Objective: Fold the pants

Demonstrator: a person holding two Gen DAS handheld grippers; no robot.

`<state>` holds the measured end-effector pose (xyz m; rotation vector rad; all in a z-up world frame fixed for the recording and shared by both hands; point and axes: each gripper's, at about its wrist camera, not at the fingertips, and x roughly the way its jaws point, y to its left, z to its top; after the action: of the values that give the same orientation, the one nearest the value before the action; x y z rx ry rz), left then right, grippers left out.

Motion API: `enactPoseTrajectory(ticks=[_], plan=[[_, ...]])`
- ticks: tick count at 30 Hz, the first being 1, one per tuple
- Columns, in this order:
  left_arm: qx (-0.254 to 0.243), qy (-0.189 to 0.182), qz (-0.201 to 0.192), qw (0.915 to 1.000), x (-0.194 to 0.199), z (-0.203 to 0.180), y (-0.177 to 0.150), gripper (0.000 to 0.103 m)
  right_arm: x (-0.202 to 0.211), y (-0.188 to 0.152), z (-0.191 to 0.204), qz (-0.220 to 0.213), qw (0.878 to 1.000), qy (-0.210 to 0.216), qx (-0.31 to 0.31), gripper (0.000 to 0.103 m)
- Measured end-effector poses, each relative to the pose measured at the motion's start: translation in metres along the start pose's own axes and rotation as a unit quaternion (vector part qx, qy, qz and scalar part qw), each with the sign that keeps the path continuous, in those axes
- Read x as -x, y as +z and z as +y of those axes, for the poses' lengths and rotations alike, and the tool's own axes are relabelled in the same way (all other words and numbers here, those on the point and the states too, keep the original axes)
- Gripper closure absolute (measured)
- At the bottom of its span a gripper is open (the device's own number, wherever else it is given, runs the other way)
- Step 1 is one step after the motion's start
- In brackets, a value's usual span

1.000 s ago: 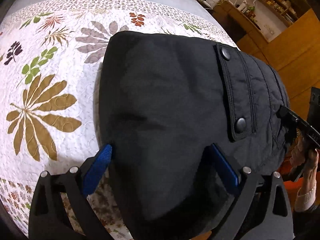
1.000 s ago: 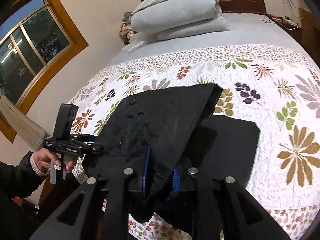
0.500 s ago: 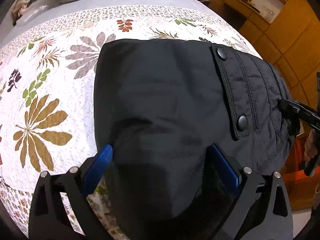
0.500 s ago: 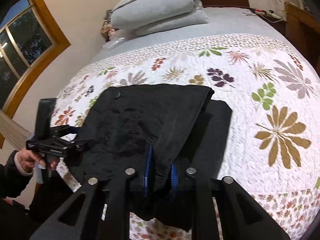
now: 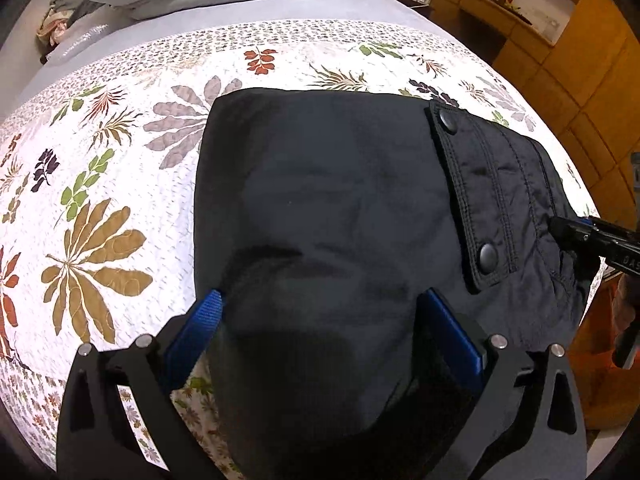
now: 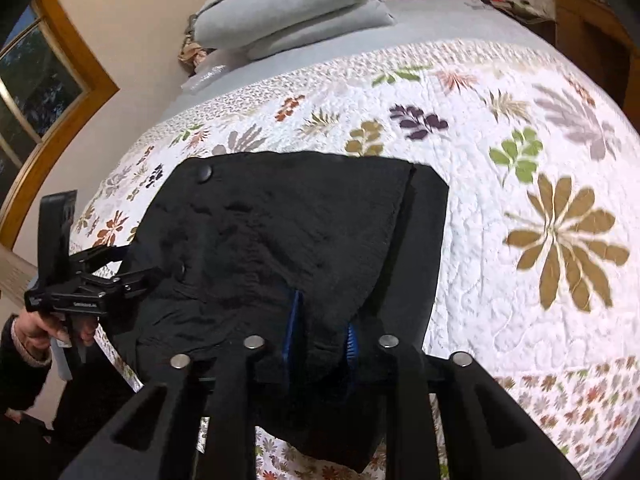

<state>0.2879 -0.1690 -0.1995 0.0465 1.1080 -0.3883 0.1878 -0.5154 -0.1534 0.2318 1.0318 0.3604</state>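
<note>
Left gripper point(image 5: 320, 320): jaws spread wide over the black pants point(image 5: 320, 208), pressing nothing. Right gripper point(image 6: 320, 332): jaws opening, a bunched fold between its 2 blue pads point(image 6: 294, 320). Pants lie folded on the floral quilt point(image 6: 520, 168); grey pillows point(image 6: 288, 12) beyond.

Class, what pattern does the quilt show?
Coloured leaves on white quilt; left wrist view.
</note>
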Motion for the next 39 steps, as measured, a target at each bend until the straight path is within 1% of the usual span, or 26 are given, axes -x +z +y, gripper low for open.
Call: enactPoseTrajectory(ticks=[3, 7, 13, 14, 15, 16, 17, 18, 20, 21, 22, 24, 28, 29, 30, 32, 34, 35, 36, 39], plan=[[0.000, 0.001, 0.000, 1.0000, 0.001, 0.000, 0.001, 0.003, -0.002, -0.002, -0.004, 0.000, 1.000, 0.001, -0.012, 0.076], [-0.001, 0.001, 0.000, 1.0000, -0.002, 0.001, 0.003, 0.003, -0.003, -0.003, -0.002, 0.002, 1.000, -0.007, -0.008, 0.073], [-0.006, 0.006, -0.006, 0.9999, 0.001, 0.001, 0.005, 0.003, -0.001, 0.000, 0.004, 0.010, 1.000, -0.019, 0.000, 0.066], [-0.007, 0.008, -0.006, 0.9999, 0.003, 0.000, 0.004, 0.003, 0.000, 0.000, 0.004, 0.011, 1.000, -0.020, 0.000, 0.063], [-0.007, 0.010, -0.006, 0.9999, 0.003, 0.001, 0.004, 0.003, 0.003, 0.000, 0.004, 0.010, 1.000, -0.023, -0.002, 0.054], [-0.006, 0.010, -0.007, 0.9999, 0.004, 0.001, 0.005, 0.003, 0.007, 0.000, 0.003, 0.008, 1.000, -0.025, -0.003, 0.047], [-0.006, 0.011, -0.006, 0.9999, 0.004, 0.002, 0.005, 0.003, 0.011, 0.001, 0.003, 0.004, 1.000, -0.027, -0.004, 0.036], [-0.006, 0.011, -0.006, 0.9999, 0.005, 0.003, 0.006, 0.003, 0.015, 0.001, 0.003, -0.002, 1.000, -0.030, -0.005, 0.029], [-0.003, 0.015, -0.006, 0.9999, 0.005, 0.006, 0.007, 0.003, 0.023, 0.002, 0.001, -0.017, 0.999, -0.029, -0.008, 0.026], [-0.001, 0.016, -0.006, 0.9999, 0.005, 0.007, 0.008, 0.003, 0.026, 0.004, -0.001, -0.023, 0.999, -0.024, -0.012, 0.019], [0.003, 0.018, -0.006, 0.9998, 0.005, 0.010, 0.009, 0.002, 0.027, 0.005, -0.004, -0.024, 0.999, -0.026, -0.018, 0.017], [0.011, 0.019, -0.005, 0.9998, 0.005, 0.014, 0.011, 0.002, 0.024, 0.006, -0.010, -0.021, 0.999, -0.027, -0.028, 0.016], [0.010, 0.016, 0.000, 0.9998, 0.001, 0.015, 0.014, 0.002, 0.014, 0.003, -0.029, -0.016, 0.997, 0.015, -0.076, 0.016], [0.011, 0.014, 0.001, 0.9998, 0.000, 0.015, 0.015, 0.002, 0.011, 0.002, -0.032, -0.012, 0.996, 0.020, -0.083, 0.016], [0.013, 0.007, 0.002, 0.9999, -0.001, 0.016, 0.016, 0.002, 0.007, 0.001, -0.035, -0.008, 0.996, 0.020, -0.089, 0.016], [0.022, -0.010, 0.007, 0.9997, -0.005, 0.019, 0.018, 0.002, -0.001, -0.001, -0.038, 0.002, 0.995, 0.035, -0.095, 0.016], [0.032, -0.030, 0.011, 0.9990, -0.009, 0.022, 0.019, 0.002, -0.011, -0.005, -0.043, 0.016, 0.993, 0.046, -0.106, 0.013], [0.035, -0.032, 0.013, 0.9988, -0.011, 0.023, 0.020, 0.002, -0.019, -0.007, -0.046, 0.032, 0.992, 0.048, -0.113, 0.013], [0.034, -0.032, 0.014, 0.9988, -0.013, 0.022, 0.020, 0.002, -0.022, -0.008, -0.046, 0.036, 0.991, 0.053, -0.118, 0.013], [0.033, -0.037, 0.017, 0.9986, -0.016, 0.021, 0.022, 0.002, -0.027, -0.008, -0.048, 0.036, 0.989, 0.066, -0.124, 0.010]])
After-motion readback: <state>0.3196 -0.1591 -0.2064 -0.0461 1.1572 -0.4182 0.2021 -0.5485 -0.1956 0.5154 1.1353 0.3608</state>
